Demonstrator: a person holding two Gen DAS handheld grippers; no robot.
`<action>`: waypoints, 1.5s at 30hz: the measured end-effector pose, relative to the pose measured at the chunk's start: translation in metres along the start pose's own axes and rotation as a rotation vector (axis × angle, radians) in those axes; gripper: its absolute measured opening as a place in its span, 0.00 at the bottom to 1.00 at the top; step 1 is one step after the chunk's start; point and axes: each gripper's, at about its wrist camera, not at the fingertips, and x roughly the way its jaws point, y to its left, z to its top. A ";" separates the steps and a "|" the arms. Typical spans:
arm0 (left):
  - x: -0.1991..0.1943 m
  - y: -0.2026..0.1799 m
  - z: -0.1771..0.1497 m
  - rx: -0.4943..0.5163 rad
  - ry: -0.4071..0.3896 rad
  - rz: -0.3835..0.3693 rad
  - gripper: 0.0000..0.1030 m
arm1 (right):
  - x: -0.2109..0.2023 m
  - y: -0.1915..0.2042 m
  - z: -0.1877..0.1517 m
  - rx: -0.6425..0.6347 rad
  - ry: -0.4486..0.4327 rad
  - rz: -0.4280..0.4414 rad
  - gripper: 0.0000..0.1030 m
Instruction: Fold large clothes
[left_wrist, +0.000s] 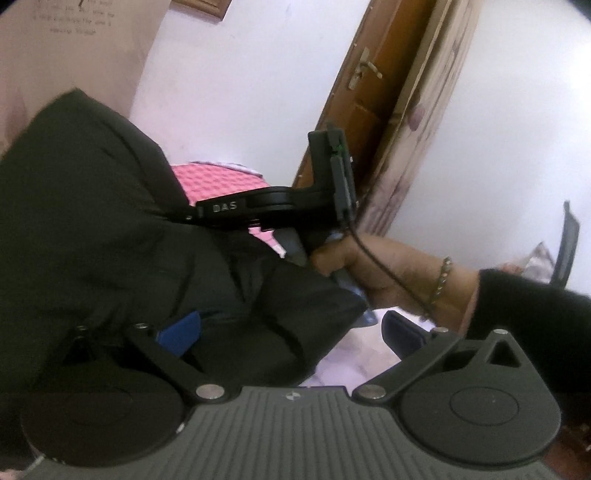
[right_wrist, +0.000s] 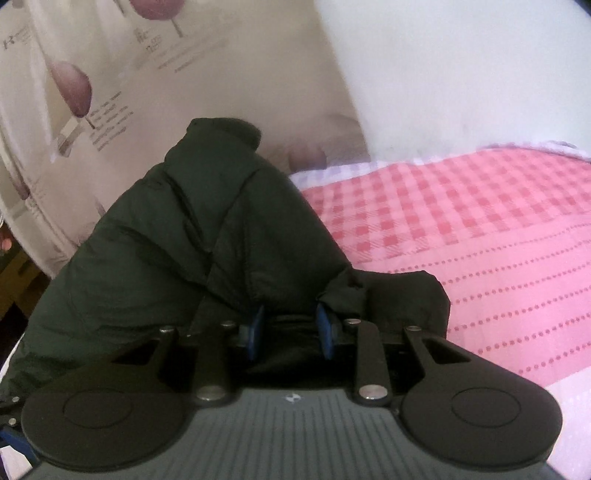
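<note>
Right gripper (right_wrist: 290, 326) narrow, pinching a bunched fold of the black jacket (right_wrist: 177, 229), holding it raised off the bed (right_wrist: 480, 236) so it hangs for folding. Left gripper (left_wrist: 291, 332) wide, empty, beside the jacket, likely regrasping.

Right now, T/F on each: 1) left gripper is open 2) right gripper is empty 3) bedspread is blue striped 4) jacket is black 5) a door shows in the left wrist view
1) The left gripper is open: true, its blue pads stand wide apart with nothing pinched.
2) The right gripper is empty: false, it is shut on a fold of the jacket.
3) The bedspread is blue striped: false, it is pink, checked and dotted.
4) The jacket is black: true, a dark puffy one.
5) A door shows in the left wrist view: true, brown wood with a metal handle.
</note>
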 end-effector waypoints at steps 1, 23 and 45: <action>-0.004 0.002 0.001 0.010 0.003 0.023 1.00 | 0.000 0.002 0.000 -0.007 0.002 -0.012 0.28; -0.026 0.019 0.010 0.205 0.011 0.255 1.00 | -0.033 0.012 0.001 0.103 -0.063 -0.083 0.70; -0.031 0.244 0.010 -0.386 -0.037 -0.013 0.98 | -0.050 0.005 -0.075 0.312 0.097 0.226 1.00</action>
